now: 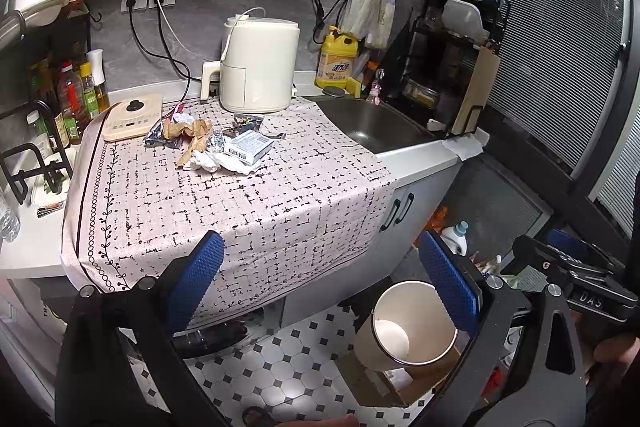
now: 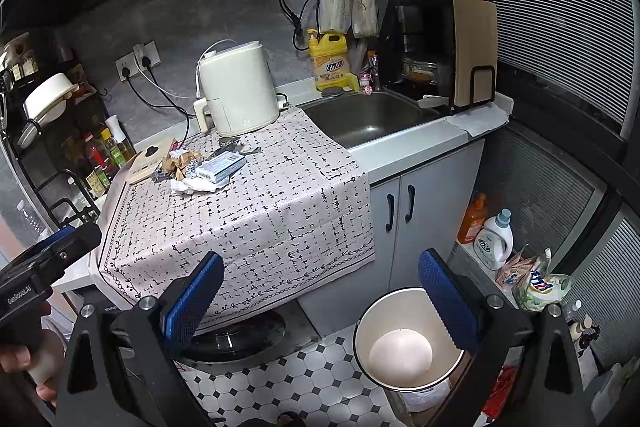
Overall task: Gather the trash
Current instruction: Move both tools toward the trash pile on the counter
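Crumpled paper trash (image 1: pixel 208 143) on the far cloth looks light and soft; pinch its middle. Both claws (image 1: pixel 320 283) (image 2: pixel 320 291) hang apart, empty.

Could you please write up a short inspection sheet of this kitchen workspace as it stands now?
Surface: patterned cloth covers the counter and hangs over its front edge.
Job's things: trash pile of wrappers, crumpled paper and a small box on the cloth; empty bin on the floor.
Clutter: air fryer, detergent bottle, sauce bottles.
Grippers: left gripper and right gripper both open, holding nothing.
Cables: two cords plugged into wall sockets.
Surroundings: sink, dish rack, tiled floor.
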`<state>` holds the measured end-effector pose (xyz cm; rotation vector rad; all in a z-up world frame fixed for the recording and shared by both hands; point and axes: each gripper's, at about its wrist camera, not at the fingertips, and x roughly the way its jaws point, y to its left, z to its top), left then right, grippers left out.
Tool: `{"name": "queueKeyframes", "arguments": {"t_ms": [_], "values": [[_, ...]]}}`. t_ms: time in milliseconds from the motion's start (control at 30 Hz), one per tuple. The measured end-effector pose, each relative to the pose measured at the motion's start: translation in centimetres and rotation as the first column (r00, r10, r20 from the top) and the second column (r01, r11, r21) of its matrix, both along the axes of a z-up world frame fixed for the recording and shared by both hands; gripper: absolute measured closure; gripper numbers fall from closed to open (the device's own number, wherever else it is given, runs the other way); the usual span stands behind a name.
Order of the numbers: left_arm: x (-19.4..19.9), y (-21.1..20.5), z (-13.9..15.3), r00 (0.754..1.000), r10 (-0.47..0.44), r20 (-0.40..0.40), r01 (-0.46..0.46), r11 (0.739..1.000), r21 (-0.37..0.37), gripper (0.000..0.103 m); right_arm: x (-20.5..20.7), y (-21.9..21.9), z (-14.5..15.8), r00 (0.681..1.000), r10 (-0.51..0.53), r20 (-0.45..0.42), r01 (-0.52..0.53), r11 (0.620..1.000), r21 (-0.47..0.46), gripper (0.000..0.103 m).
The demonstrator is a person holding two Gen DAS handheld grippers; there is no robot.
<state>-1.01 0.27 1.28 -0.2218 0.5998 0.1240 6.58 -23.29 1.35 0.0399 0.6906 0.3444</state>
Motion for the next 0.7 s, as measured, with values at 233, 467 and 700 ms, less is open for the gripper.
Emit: {"name": "queueKeyframes", "arguments": {"t_ms": [233, 467, 700], "values": [[-0.12, 0.31, -0.11, 1.0, 0.007, -0.003, -0.007, 1.0, -0.004, 0.006, 0.08, 0.42, -0.12, 1.0, 0.016, 0.0, -0.016, 1.0, 0.005, 0.008], [-0.28, 0.76, -0.28, 1.0, 0.014, -0.003, -0.014, 1.0, -0.004, 0.006, -0.31, 0.77, 0.01, 1.0, 0.013, 0.018, -0.013, 1.0, 0.003, 0.008], [-0.35, 0.92, -0.53, 1.0, 0.012, -0.003, -0.012, 1.0, -0.011, 0.006, -0.29, 0.91, -0.04, 1.0, 0.015, 0.015, -0.014, 1.0, -0.006, 0.008]]}}
